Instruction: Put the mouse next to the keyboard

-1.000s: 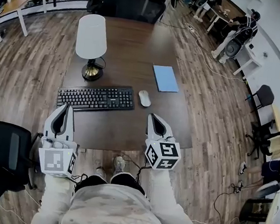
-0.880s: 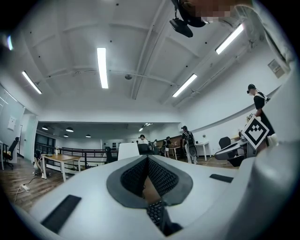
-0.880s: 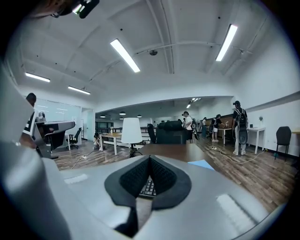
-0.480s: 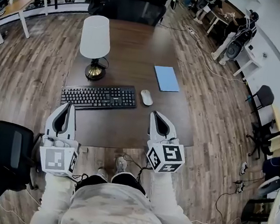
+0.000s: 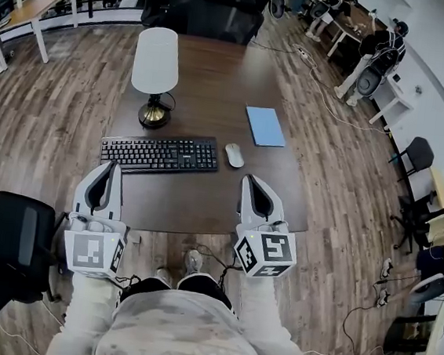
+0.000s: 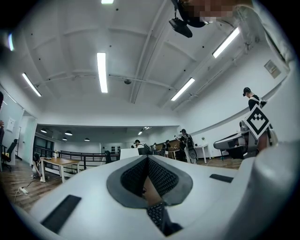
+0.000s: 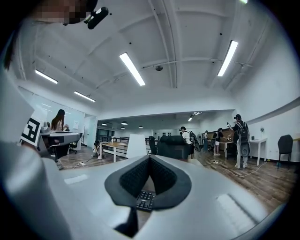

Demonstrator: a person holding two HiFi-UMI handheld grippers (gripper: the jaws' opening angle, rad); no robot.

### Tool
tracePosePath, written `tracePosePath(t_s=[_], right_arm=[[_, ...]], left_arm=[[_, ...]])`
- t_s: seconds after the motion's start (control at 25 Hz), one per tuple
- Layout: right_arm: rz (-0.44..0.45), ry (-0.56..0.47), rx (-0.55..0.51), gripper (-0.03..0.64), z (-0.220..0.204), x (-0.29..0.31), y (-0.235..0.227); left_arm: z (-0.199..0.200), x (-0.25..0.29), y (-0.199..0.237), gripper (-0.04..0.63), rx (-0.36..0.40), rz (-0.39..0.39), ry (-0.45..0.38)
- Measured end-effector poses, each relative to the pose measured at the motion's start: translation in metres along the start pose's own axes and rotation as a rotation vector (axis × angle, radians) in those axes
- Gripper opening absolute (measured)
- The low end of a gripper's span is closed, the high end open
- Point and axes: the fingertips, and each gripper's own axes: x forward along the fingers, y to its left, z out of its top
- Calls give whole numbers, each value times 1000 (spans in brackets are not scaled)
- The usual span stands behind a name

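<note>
A white mouse (image 5: 234, 155) lies on the dark brown table (image 5: 218, 62), just right of the black keyboard (image 5: 160, 154), with a small gap between them. My left gripper (image 5: 112, 168) hovers at the table's near edge, in front of the keyboard's left end, jaws shut and empty. My right gripper (image 5: 250, 181) hangs in front of the mouse, a short way nearer to me, also shut and empty. In the left gripper view the gripper (image 6: 148, 158) shows closed pads with keyboard keys (image 6: 157, 213) below them. The right gripper (image 7: 150, 157) in its own view is closed over a patch of keyboard (image 7: 145, 200).
A white-shaded lamp (image 5: 156, 70) stands behind the keyboard's left part. A blue notebook (image 5: 265, 126) lies behind the mouse to the right. A black chair (image 5: 18, 238) stands at my left, dark chairs (image 5: 216, 11) at the table's far end. People (image 5: 372, 58) stand at the back right.
The head view has shifted a little, so the table and its things sit slightly further right in the picture. Both grippers stay shut at the near edge.
</note>
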Motion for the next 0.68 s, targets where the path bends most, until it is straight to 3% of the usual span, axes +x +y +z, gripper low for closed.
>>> tracePosePath(t_s=[0.68], right_arm=[[-9, -57, -13, 11, 16, -13, 5]], left_arm=[[2, -3, -2, 5, -7, -10, -19]])
